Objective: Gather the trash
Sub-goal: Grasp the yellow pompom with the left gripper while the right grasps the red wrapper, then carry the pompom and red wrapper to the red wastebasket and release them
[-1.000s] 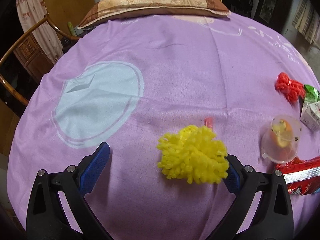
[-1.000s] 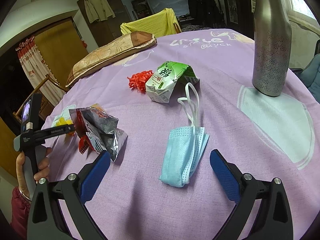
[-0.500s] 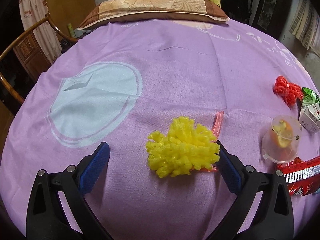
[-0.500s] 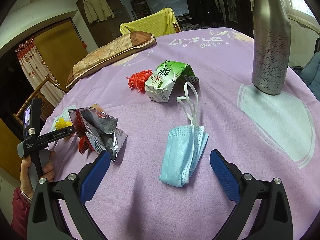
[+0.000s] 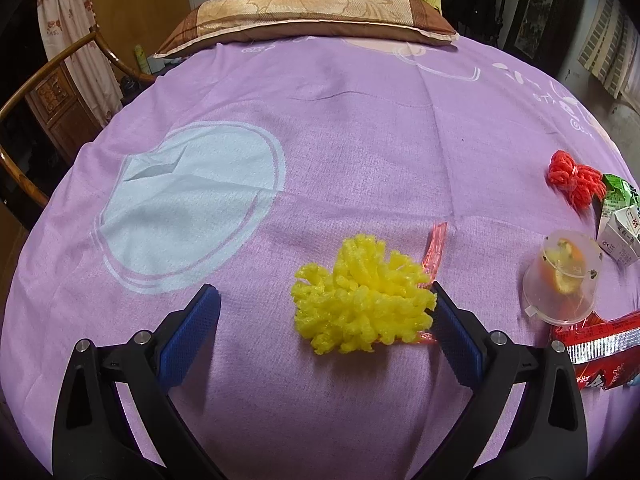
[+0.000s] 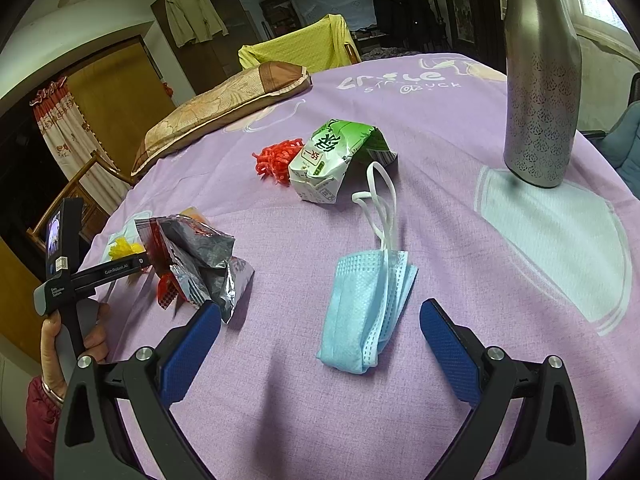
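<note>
A yellow foam net (image 5: 362,298) lies on the purple tablecloth (image 5: 320,120), just ahead of my open left gripper (image 5: 326,314) and close to its right finger. A red wrapper strip (image 5: 435,246) pokes out from under the net. In the right wrist view a folded blue face mask (image 6: 366,308) lies between and slightly ahead of the fingers of my open right gripper (image 6: 320,328). Further off are a crumpled silver-and-red snack bag (image 6: 196,264), a green-and-white carton (image 6: 332,160) and a red foam net (image 6: 276,158).
A clear plastic cup (image 5: 562,278) lies on its side at the right, beside a red snack bag (image 5: 600,350). A tall metal flask (image 6: 540,76) stands at the far right. A brown pillow (image 5: 304,16) rests on the far edge, and a wooden chair (image 5: 36,92) stands left.
My left gripper has shifted right and forward, so the yellow foam net now lies nearer the middle and the red strip shows. The right gripper has held still.
</note>
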Motion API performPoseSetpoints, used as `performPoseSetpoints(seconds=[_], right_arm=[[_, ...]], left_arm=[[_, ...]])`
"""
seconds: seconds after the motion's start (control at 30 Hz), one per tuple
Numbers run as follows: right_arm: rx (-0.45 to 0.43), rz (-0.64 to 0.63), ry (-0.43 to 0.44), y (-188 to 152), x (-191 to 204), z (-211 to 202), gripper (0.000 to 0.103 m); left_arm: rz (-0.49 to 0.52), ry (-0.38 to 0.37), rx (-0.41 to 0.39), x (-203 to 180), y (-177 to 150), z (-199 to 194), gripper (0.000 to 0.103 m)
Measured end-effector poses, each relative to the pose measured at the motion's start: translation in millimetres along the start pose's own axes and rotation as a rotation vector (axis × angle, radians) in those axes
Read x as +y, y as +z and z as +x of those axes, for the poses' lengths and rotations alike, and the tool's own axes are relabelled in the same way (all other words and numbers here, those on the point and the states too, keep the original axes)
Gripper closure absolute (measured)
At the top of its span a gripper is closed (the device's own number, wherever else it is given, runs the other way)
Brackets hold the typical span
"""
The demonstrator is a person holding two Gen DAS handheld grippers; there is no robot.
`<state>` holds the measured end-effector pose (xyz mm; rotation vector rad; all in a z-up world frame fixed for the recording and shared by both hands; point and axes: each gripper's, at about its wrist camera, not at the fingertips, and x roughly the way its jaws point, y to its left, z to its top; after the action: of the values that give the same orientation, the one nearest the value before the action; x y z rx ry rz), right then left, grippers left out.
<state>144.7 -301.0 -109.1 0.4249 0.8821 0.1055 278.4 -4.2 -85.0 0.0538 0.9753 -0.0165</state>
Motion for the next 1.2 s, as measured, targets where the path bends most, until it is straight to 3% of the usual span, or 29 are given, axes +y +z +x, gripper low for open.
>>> performPoseSetpoints(seconds=[0.07, 0.13, 0.2, 0.27, 0.4, 0.57, 0.83, 1.0, 1.07, 1.17, 1.2], right_arm=[[0.0, 0.0, 0.0, 0.2, 0.0, 0.0, 0.005], [0.001, -0.001, 0.001, -0.6, -1.0, 0.1, 0.005], [0.002, -0.002, 0.001, -1.6, -1.0, 1.1, 0.005], [0.004, -0.001, 0.002, -2.2, -1.0, 1.2, 0.005], [-0.004, 0.001, 0.012, -3.3, -1.0, 0.4, 0.005], [-0.055, -0.033, 0.054, -5.5, 6.5, -11.2, 0.005], [-0.041, -0.168, 0.105, -3.6, 60.1, -5.2, 0.005], [-0.044, -0.279, 0.057, 7.1, 95.3, 9.0, 0.006], [-0.043, -0.29, 0.041, 11.2, 99.5, 14.7, 0.013], [0.006, -0.288, 0.07, 13.8, 100.7, 26.2, 0.04], [0.022, -0.293, 0.08, 12.9, 101.1, 29.1, 0.065]], left_arm=[[-0.001, -0.003, 0.0, 0.7, 0.3, -0.5, 0.009], [0.002, -0.003, -0.017, 0.5, -0.2, -4.2, 0.02], [0.016, -0.006, -0.037, -0.7, -0.6, -9.0, 0.049], [0.023, -0.02, -0.042, -1.8, -1.0, -11.2, 0.056], [0.002, -0.059, -0.062, 3.0, -0.6, -17.7, 0.058], [0.012, -0.044, -0.118, 1.3, -0.6, -29.7, 0.058], [0.024, -0.07, -0.123, 1.2, -1.4, -33.2, 0.058], [0.003, -0.106, -0.105, 5.6, -0.8, -32.2, 0.058], [-0.006, -0.117, -0.097, 7.2, -0.7, -31.6, 0.058], [-0.018, -0.138, -0.085, 10.3, -0.3, -30.3, 0.058], [-0.021, -0.143, -0.082, 11.1, -0.3, -30.1, 0.058]])
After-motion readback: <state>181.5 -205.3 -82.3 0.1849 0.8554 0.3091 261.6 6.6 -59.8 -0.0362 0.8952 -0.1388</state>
